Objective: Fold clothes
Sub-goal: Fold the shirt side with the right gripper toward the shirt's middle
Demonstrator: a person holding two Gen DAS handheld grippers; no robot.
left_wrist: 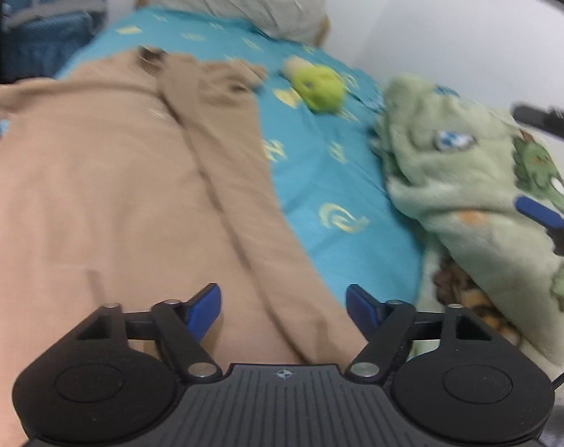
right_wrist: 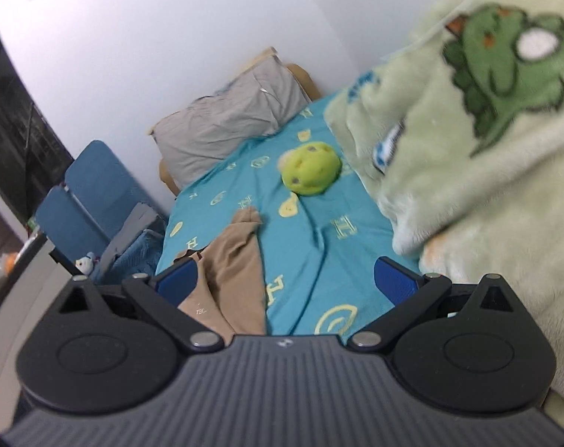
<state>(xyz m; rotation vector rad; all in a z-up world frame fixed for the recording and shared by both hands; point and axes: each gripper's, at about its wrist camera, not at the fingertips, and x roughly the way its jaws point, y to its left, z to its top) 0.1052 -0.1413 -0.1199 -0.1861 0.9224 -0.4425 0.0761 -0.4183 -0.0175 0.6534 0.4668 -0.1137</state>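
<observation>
One tan garment (left_wrist: 125, 186) lies on the bed beneath two tongs, left (left_wrist: 283, 307) and right (right_wrist: 287, 279), both spread apart.

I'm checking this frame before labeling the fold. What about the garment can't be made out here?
- Tan garment, left wrist view: near hem hidden behind the left gripper; collar blurred.
- Right wrist view: most of it cut off behind the right gripper.

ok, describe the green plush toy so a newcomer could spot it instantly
Start at the bed's teal sheet. Below the grey pillow, between the tan garment and the pale green fleece blanket, lies the plush toy. It is the only small, rounded, lime-green thing.
</observation>
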